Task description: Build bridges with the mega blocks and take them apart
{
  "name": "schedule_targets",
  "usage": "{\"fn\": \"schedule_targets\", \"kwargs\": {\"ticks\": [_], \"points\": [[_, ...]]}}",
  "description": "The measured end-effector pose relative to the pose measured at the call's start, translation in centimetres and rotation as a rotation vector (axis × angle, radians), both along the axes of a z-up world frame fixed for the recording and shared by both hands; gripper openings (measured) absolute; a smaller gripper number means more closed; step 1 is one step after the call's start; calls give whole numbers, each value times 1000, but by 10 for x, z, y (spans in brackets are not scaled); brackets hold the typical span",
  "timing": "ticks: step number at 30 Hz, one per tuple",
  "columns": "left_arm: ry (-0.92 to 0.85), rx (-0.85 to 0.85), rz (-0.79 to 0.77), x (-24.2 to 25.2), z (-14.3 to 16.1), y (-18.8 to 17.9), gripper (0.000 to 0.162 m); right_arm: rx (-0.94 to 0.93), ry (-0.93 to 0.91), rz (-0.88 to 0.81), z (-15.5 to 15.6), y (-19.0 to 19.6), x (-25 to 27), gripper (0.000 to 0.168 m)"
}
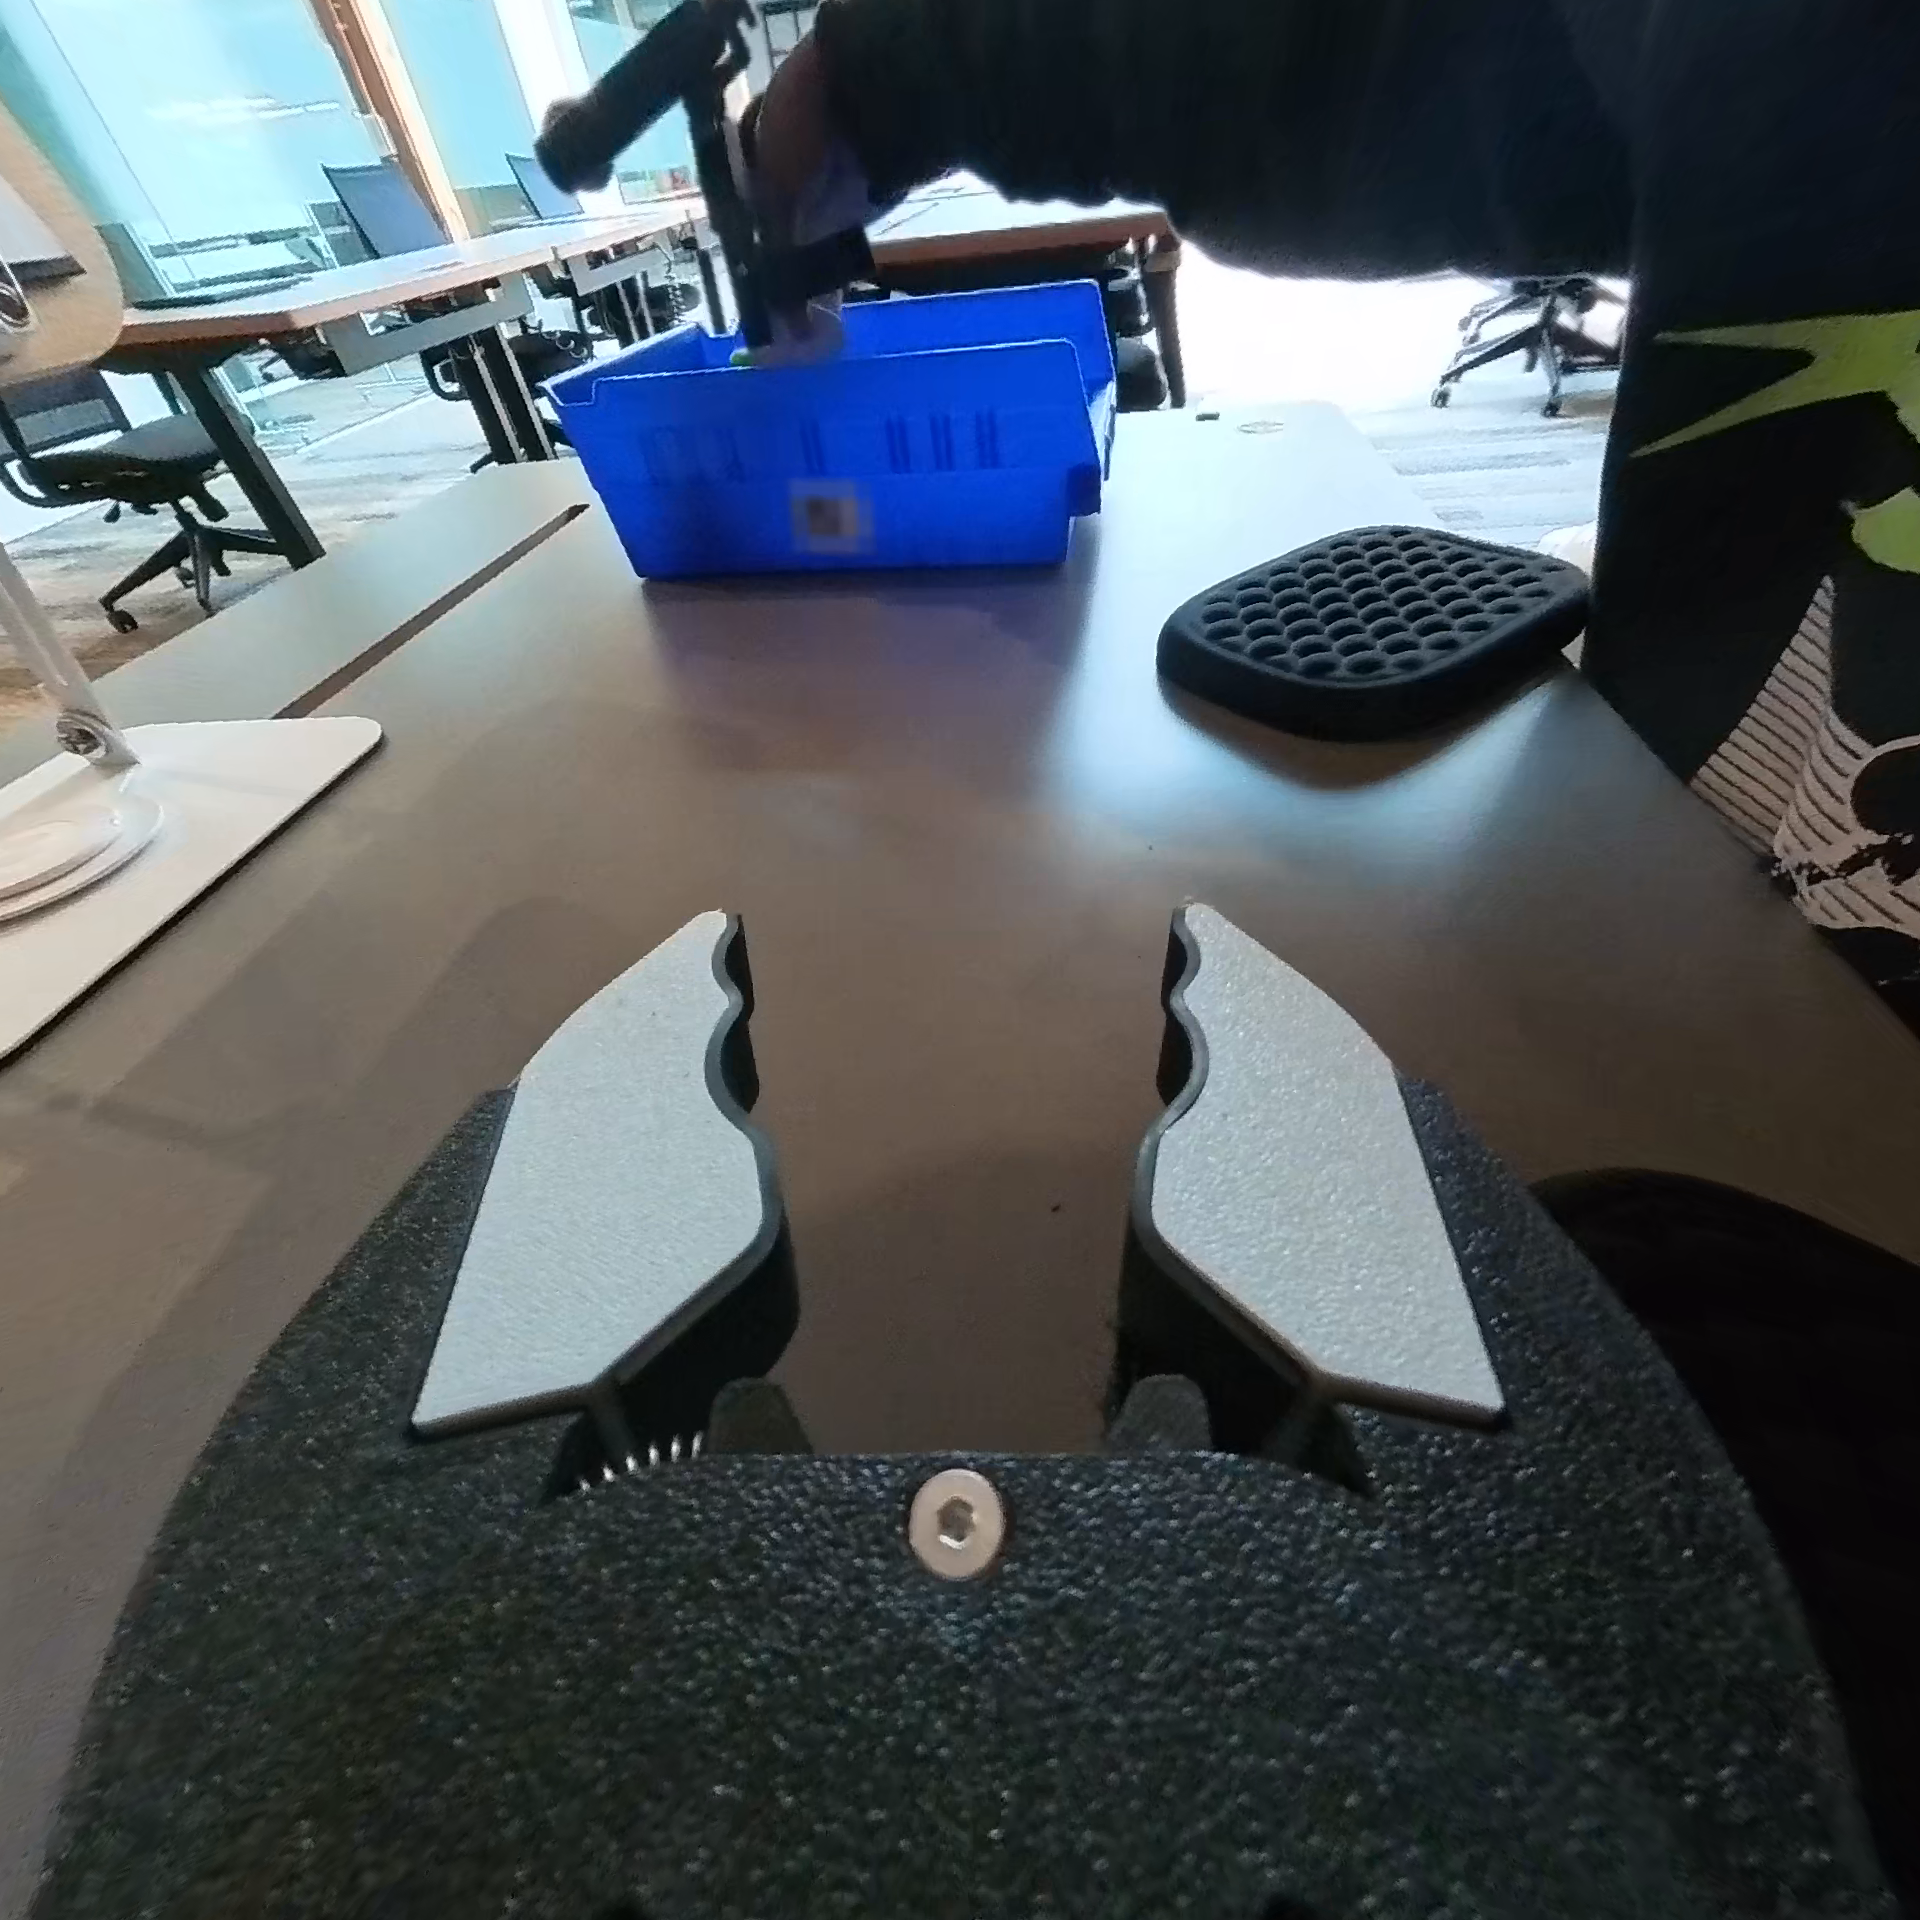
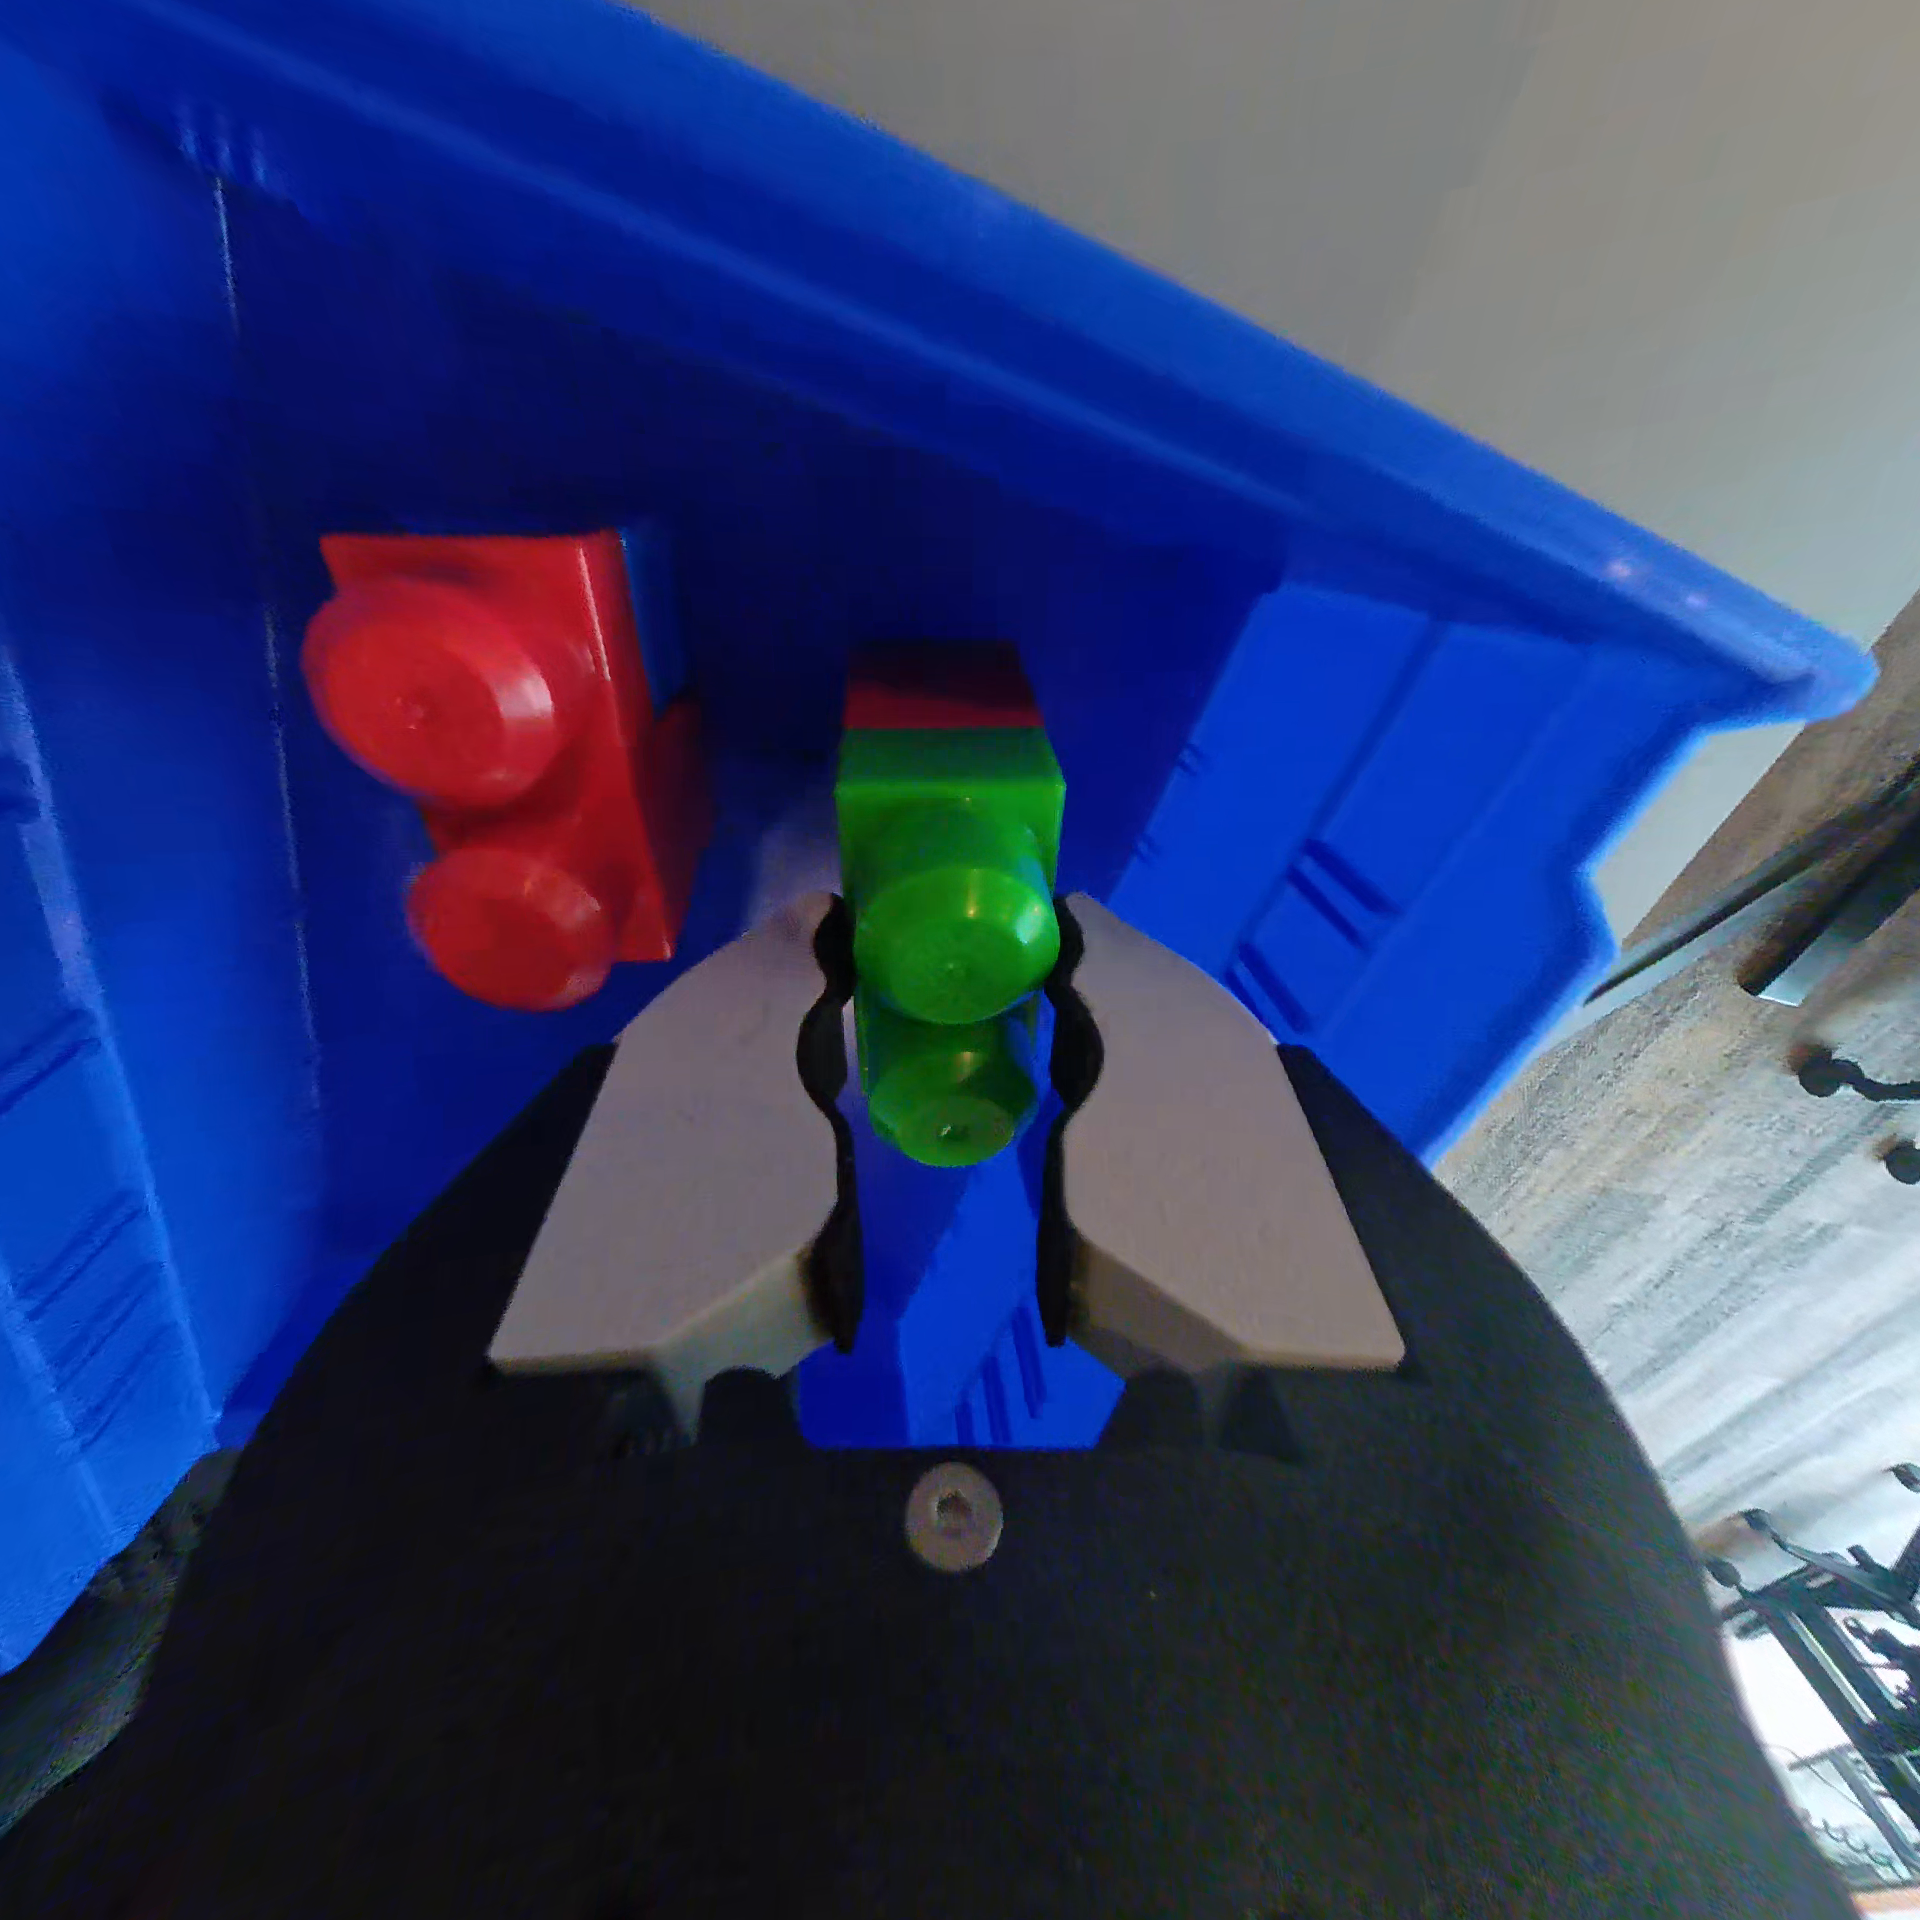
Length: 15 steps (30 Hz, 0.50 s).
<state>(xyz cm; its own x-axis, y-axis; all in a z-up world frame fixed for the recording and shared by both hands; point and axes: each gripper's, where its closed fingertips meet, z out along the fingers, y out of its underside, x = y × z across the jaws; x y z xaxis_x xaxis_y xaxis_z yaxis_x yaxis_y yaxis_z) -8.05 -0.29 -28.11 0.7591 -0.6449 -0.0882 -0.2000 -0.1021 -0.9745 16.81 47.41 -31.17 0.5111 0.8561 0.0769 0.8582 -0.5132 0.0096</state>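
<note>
Right gripper pinches the green block by its studs inside the blue bin, near the red block; rounded studs may slip on lifting; left gripper hangs spread, empty.

the left claw has two pale grey, grainy finger plates with wavy black inner edges, set in a rough black textured body; a silver hex-socket screw sits at its centre and a small coiled spring shows at the left finger's base. the right claw has the same build. the person wears a black sleeve and a black top with lime-green shapes.
</note>
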Motion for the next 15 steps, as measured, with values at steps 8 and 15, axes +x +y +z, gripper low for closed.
{"fn": "schedule_targets", "kwargs": {"ticks": [8, 15], "points": [[32, 2, -5, 2, -3, 0, 76, -18, -43, 8, -9, -1, -4, 40], [19, 3, 3, 1, -1, 0, 76, 72, -33, 48, 25, -2, -8, 50]]}}
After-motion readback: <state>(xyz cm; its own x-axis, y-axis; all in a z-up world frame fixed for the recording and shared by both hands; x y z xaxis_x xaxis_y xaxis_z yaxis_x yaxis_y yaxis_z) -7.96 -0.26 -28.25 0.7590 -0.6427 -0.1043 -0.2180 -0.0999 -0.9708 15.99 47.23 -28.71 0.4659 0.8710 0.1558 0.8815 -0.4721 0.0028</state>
